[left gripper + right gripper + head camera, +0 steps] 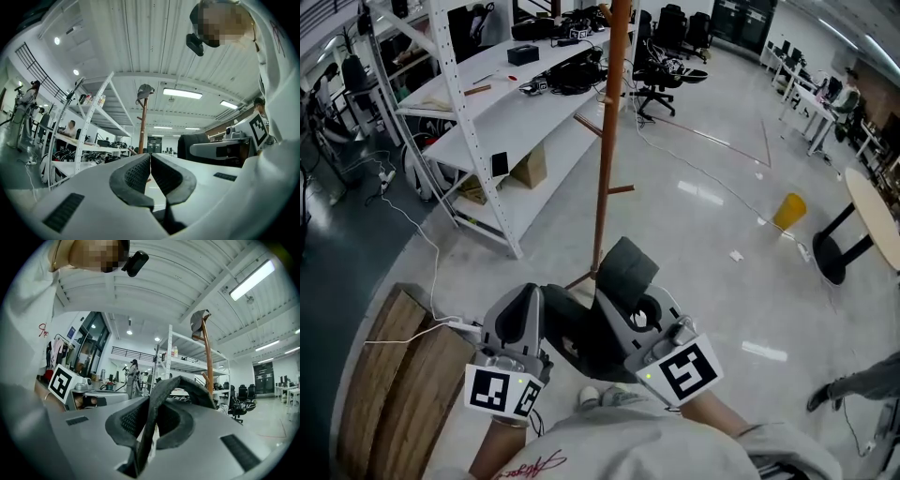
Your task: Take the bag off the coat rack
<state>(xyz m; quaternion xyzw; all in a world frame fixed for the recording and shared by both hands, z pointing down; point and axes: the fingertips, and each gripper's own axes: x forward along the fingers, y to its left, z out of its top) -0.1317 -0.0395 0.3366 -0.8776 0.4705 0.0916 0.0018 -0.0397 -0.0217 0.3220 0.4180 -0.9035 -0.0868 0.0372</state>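
The brown coat rack pole (pixel 602 169) rises from the floor just ahead of me, and a grey cap (pixel 199 320) sits on its top. The dark bag (pixel 623 270) is off the rack, close to my body between the two grippers. My right gripper (pixel 630 302) points upward and is shut on the bag's dark strap (pixel 180 385), which loops up out of its jaws (pixel 152 420). The left gripper (pixel 528 298) is beside it, also pointing upward. Its jaws (pixel 150 161) are shut with nothing between them. The rack (pixel 142 126) stands beyond them.
A white shelving rack (pixel 487 112) with boxes and gear stands left of the pole. A wooden surface (pixel 394 375) lies at lower left with a white cable across it. Office chairs (pixel 656 75), a yellow bin (pixel 788 211), a round table (pixel 872 216) and a person's leg (pixel 862 384) are further off.
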